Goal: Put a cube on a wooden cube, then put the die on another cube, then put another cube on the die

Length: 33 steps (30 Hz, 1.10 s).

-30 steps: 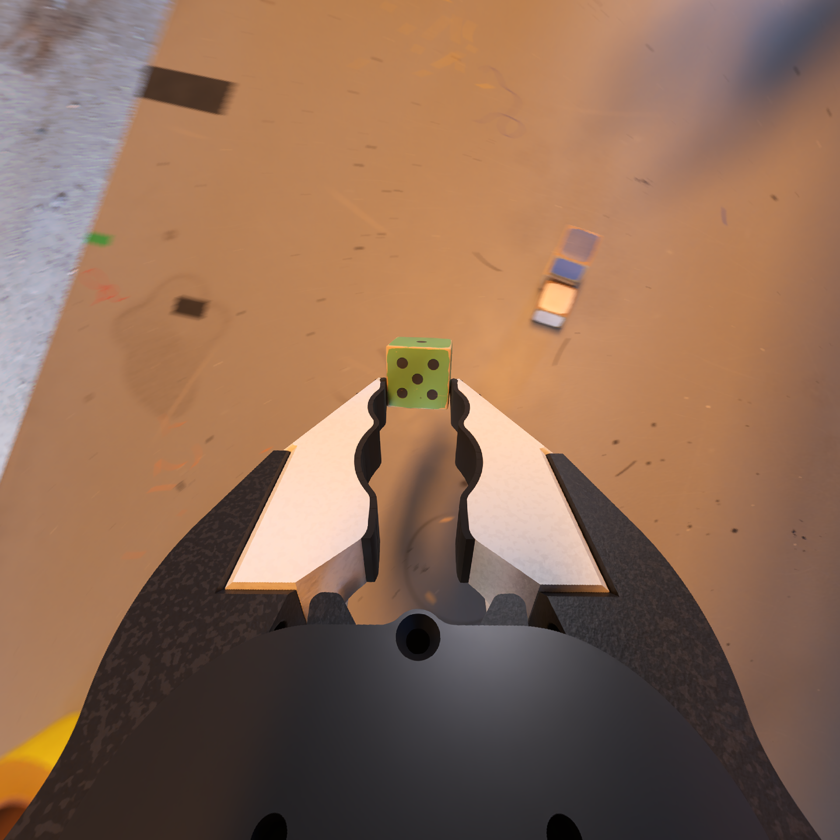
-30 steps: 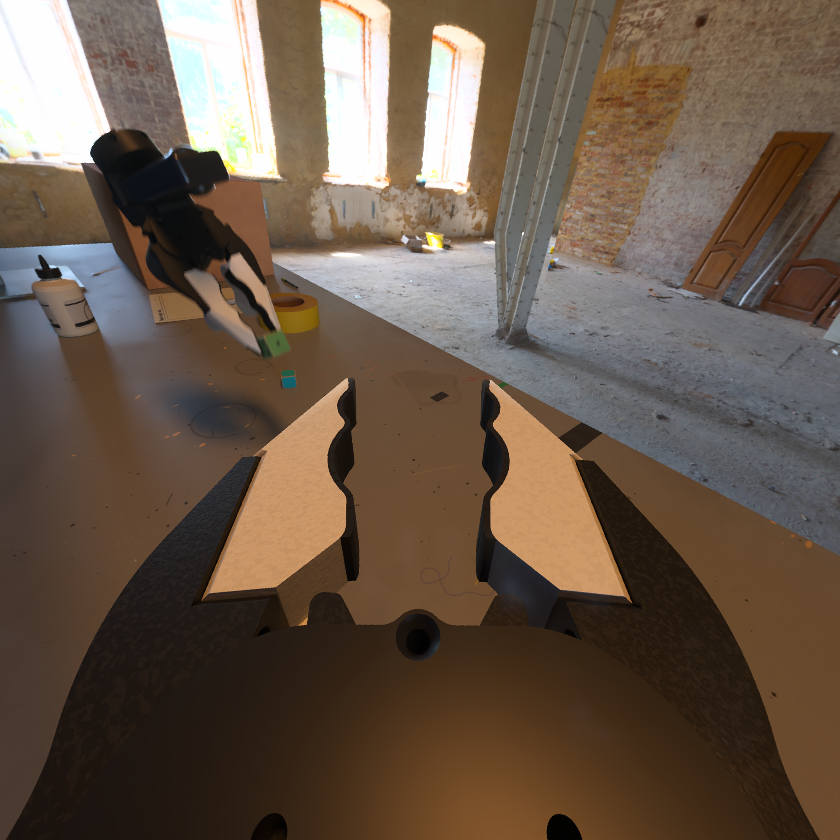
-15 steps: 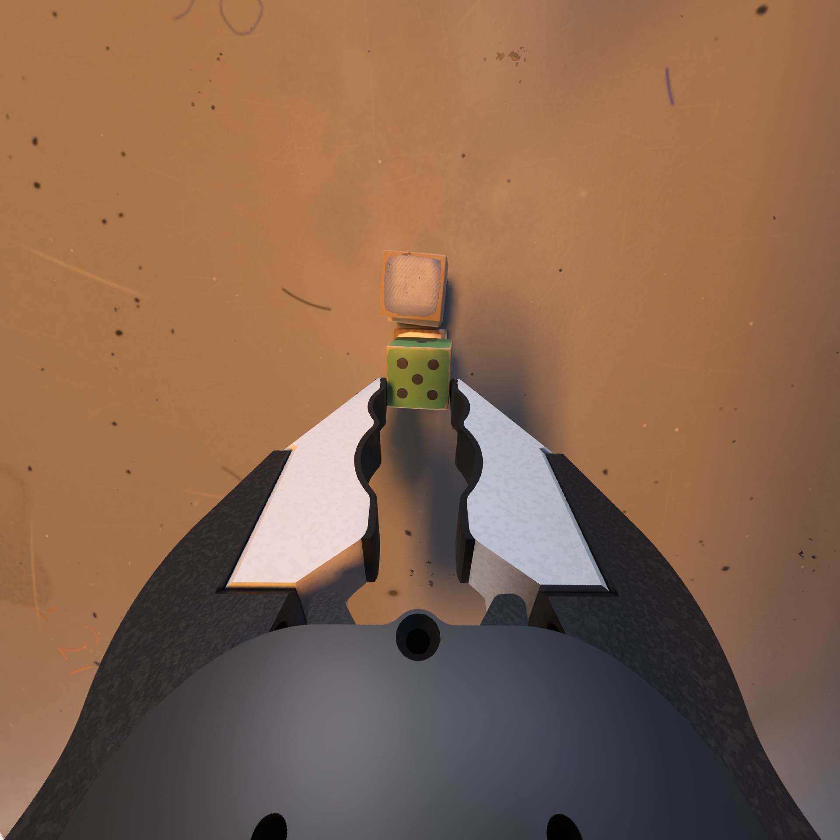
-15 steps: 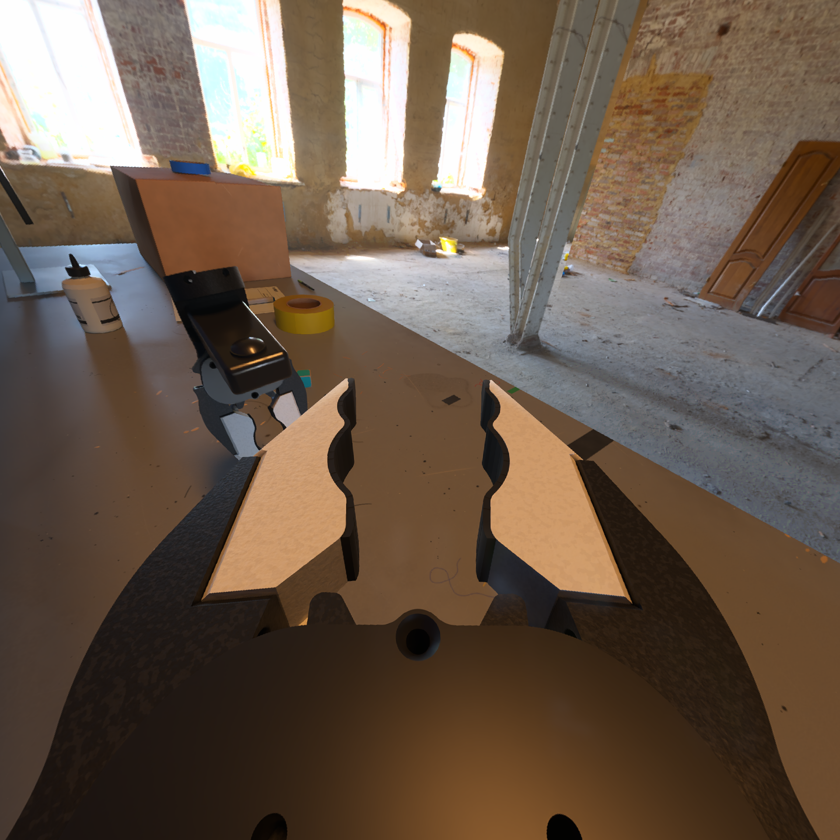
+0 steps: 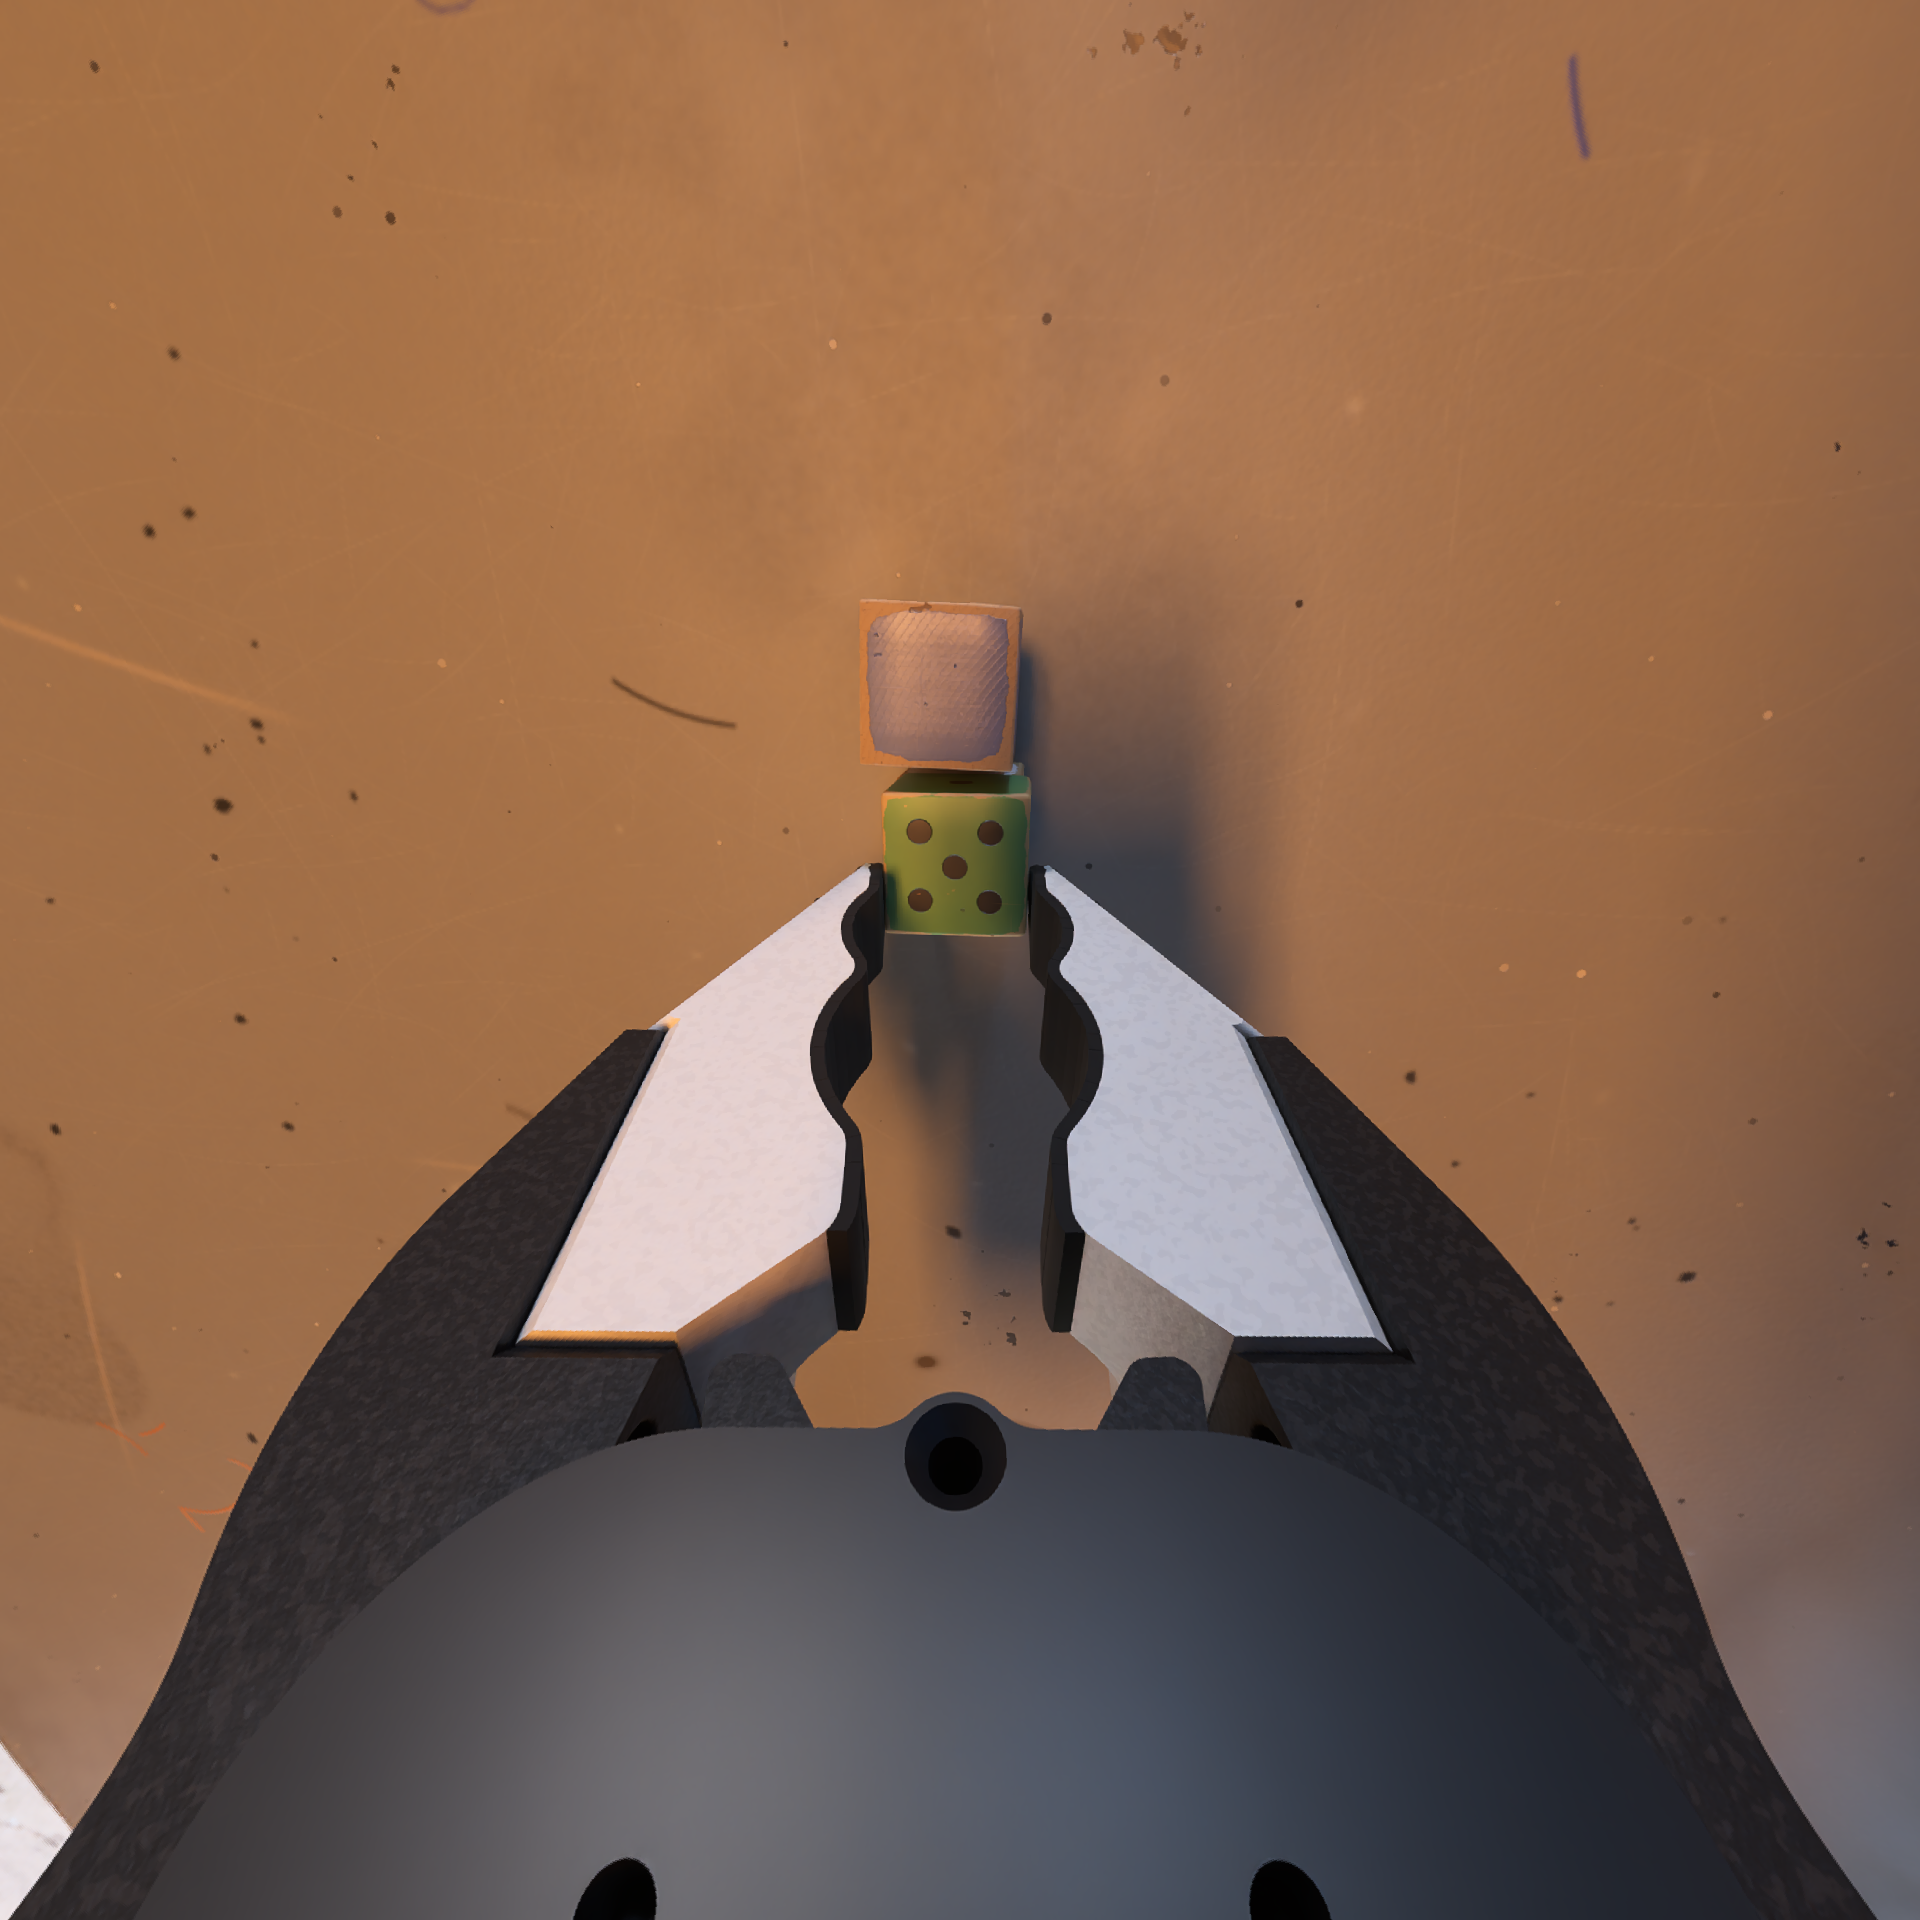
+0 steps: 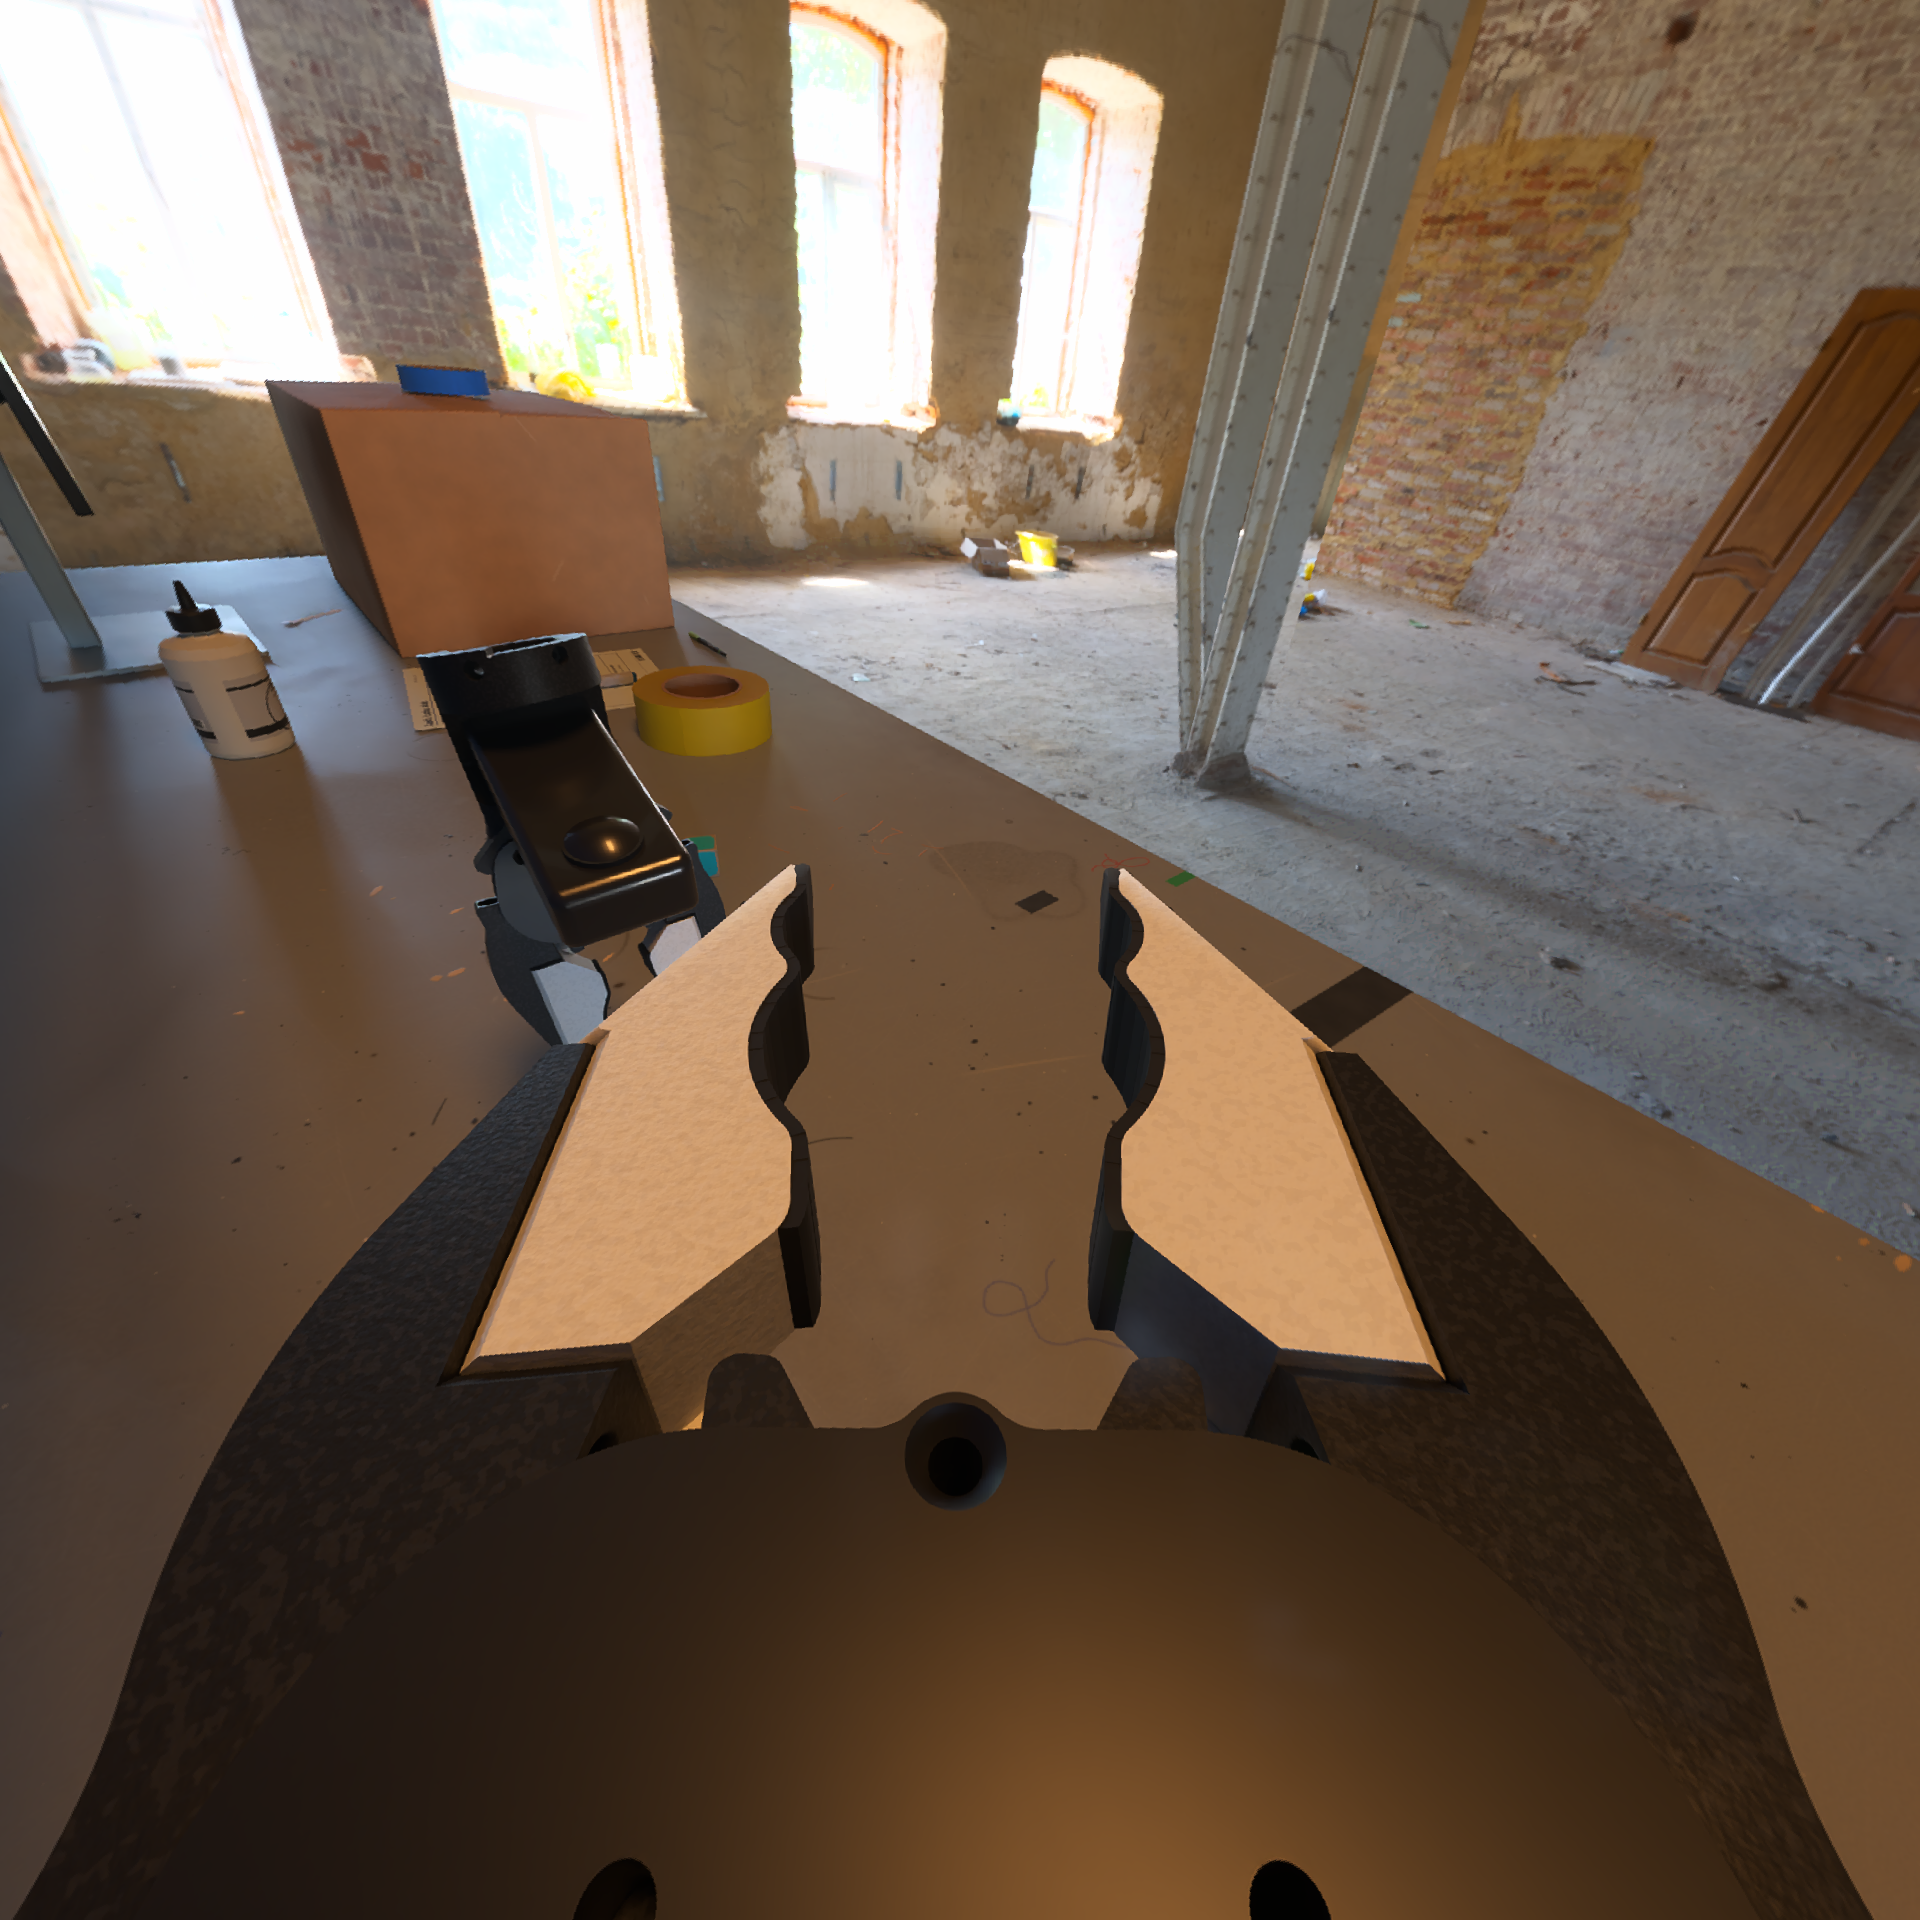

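Observation:
In the left wrist view I look straight down at the brown table (image 5: 416,520). My left gripper (image 5: 954,896) is shut on the green die (image 5: 954,868), its five-dot face toward the camera. A wooden cube (image 5: 940,681) with a greyish top face lies on the table just beyond the die. Whatever is under the die is hidden. In the right wrist view my right gripper (image 6: 954,904) is open and empty above the table. The left gripper (image 6: 623,966) shows there to the left, pointing down, with a small teal cube (image 6: 707,854) just behind it.
A yellow tape roll (image 6: 701,709), a white glue bottle (image 6: 223,694) and a cardboard box (image 6: 488,509) stand at the far left of the table. The table edge (image 6: 1351,997) runs diagonally on the right, with concrete floor beyond.
My left gripper, still holding the die, has swung to point straight down and moved over next to the wooden cube, then come lower. The right gripper has barely moved and stays open.

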### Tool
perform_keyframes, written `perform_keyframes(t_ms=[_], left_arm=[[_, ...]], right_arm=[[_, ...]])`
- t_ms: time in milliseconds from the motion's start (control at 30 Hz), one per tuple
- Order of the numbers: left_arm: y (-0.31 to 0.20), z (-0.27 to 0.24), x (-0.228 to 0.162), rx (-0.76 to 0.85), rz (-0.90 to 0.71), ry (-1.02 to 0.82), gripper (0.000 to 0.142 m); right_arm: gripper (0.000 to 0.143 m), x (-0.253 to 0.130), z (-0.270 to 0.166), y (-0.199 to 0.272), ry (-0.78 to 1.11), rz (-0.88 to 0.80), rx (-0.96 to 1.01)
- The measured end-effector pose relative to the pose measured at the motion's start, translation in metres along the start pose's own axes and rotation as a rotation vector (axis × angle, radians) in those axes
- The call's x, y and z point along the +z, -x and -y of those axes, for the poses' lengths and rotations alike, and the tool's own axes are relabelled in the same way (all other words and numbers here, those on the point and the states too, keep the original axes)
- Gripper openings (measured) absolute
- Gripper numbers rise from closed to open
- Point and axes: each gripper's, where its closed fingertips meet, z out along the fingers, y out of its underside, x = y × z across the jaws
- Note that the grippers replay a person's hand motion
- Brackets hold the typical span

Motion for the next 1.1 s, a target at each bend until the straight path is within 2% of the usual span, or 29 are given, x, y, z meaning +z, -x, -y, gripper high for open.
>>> perform_keyframes(t_ms=[233,433,833,1000,1100], left_arm=[[0.001,0.000,0.000,-0.030,-0.033,0.002,0.027],[0.005,-0.005,-0.002,-0.022,0.000,-0.001,0.042],[0.003,-0.008,-0.011,-0.036,0.038,-0.058,0.039],[0.004,-0.016,-0.055,-0.094,0.132,-0.195,0.033],[0.027,-0.033,-0.107,-0.165,0.281,-0.345,0.041]], right_arm=[[0.056,0.002,-0.004,-0.001,0.018,0.008,0.007],[0.056,0.002,-0.006,-0.001,0.021,0.012,0.013],[0.056,0.005,-0.011,0.003,0.062,0.024,-0.002],[0.056,0.003,-0.011,0.003,0.058,0.026,0.000],[0.056,0.003,-0.010,0.002,0.052,0.026,0.003]])
